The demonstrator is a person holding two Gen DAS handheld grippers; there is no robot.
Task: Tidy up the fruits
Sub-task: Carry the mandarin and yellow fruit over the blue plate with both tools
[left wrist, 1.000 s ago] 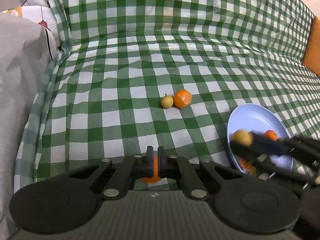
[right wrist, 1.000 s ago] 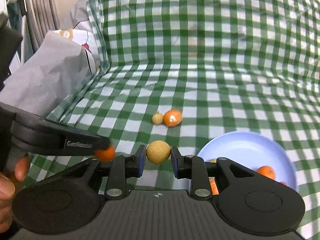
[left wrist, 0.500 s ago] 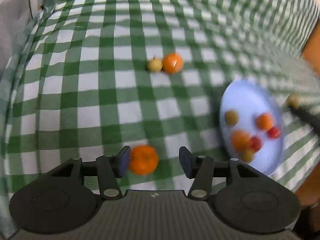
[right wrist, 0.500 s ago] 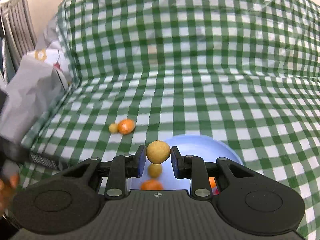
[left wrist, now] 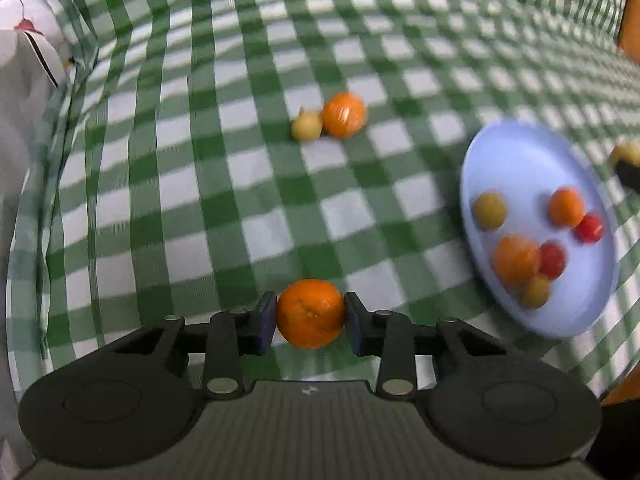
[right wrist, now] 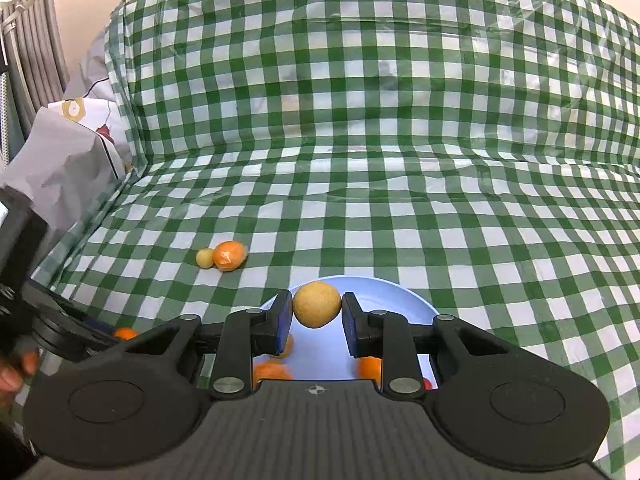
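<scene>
Six fruits are gathered on the blue plate point(left wrist: 520, 148). An orange point(left wrist: 311, 313) is clamped by the left gripper point(left wrist: 310, 317), a yellow fruit point(right wrist: 316, 304) by the right gripper point(right wrist: 316, 317); two fruits point(left wrist: 328, 118) are left on the cloth.

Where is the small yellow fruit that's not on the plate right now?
In the left wrist view, the small yellow fruit lies on the checkered cloth, touching the left side of a loose orange, left of the blue plate.

Looks like someone's home: green checked cloth point(right wrist: 360, 160) draped over a sofa-like seat, printed bedding point(right wrist: 100, 120) bunched alongside.
</scene>
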